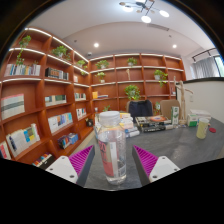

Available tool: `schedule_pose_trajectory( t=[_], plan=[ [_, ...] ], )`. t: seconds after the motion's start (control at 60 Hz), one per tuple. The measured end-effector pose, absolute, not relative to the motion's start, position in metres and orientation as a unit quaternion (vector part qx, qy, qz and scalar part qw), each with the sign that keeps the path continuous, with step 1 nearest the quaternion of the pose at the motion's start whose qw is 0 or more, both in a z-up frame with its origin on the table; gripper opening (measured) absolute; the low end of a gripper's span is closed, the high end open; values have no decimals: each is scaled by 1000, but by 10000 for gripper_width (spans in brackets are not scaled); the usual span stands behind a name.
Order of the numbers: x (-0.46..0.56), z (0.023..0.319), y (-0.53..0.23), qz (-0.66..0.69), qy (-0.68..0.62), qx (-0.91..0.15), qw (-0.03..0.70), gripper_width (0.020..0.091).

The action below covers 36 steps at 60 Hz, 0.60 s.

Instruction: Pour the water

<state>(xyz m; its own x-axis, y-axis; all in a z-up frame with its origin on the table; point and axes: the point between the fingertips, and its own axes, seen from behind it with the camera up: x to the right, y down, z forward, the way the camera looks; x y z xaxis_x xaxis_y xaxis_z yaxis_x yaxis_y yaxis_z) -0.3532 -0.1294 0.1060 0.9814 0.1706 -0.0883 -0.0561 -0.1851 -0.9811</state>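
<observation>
While your jaws (112, 160) stand apart, a clear glass bottle (110, 147) rises upright between the two magenta pads (146, 160), a gap showing at either side, so nothing is clamped. The bottle rests on its own base on the dark counter (170, 150), its neck and mouth reaching up toward the far end of the room. Whether it holds water cannot be told from here. Beyond your jaws, farther along the counter, a pale cup (203, 127) stands well apart from the bottle, with a jumble of small items (155, 123) near it that are too small to name. A dark chair (140, 108) sits behind the counter. Wooden bookshelves (40, 95) line the wall beside you and run on across the back wall, books on the lower levels and potted plants (131, 92) set among the upper ones. Round ceiling lights (146, 18) glow overhead.
</observation>
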Motion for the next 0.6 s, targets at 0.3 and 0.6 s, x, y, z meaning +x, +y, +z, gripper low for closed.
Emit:
schedule_pose_trajectory(
  t=[0.3, 0.6],
  plan=[
    [-358, 82, -91, 31, -60, -772, 632, 512],
    [-355, 84, -89, 56, -48, -769, 635, 357]
  ],
)
